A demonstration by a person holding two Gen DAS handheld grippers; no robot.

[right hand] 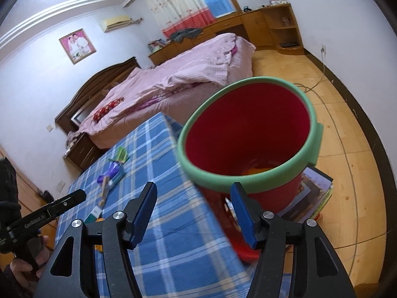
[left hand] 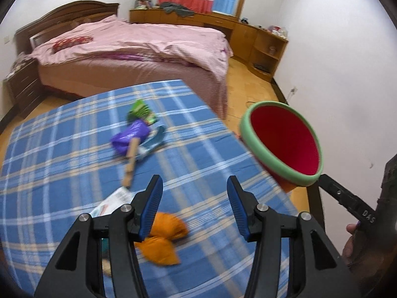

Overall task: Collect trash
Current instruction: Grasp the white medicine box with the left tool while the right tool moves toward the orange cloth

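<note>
A red bin with a green rim (right hand: 250, 146) stands off the right edge of a table with a blue plaid cloth (left hand: 74, 149); it also shows in the left wrist view (left hand: 282, 146). Something orange lies at its bottom. On the cloth lie an orange crumpled wrapper (left hand: 163, 238), a white paper packet (left hand: 111, 202), a wooden stick (left hand: 131, 162), a purple wrapper (left hand: 131, 136), a teal wrapper (left hand: 155, 140) and a green packet (left hand: 141, 111). My left gripper (left hand: 194, 206) is open above the orange wrapper. My right gripper (right hand: 193, 213) is open and empty just before the bin's rim.
A bed with a pink cover (left hand: 139, 52) stands beyond the table. Wooden cabinets (left hand: 248, 34) line the far wall. Books (right hand: 310, 193) lie stacked on the wooden floor under the bin. A cable (right hand: 320, 79) runs across the floor.
</note>
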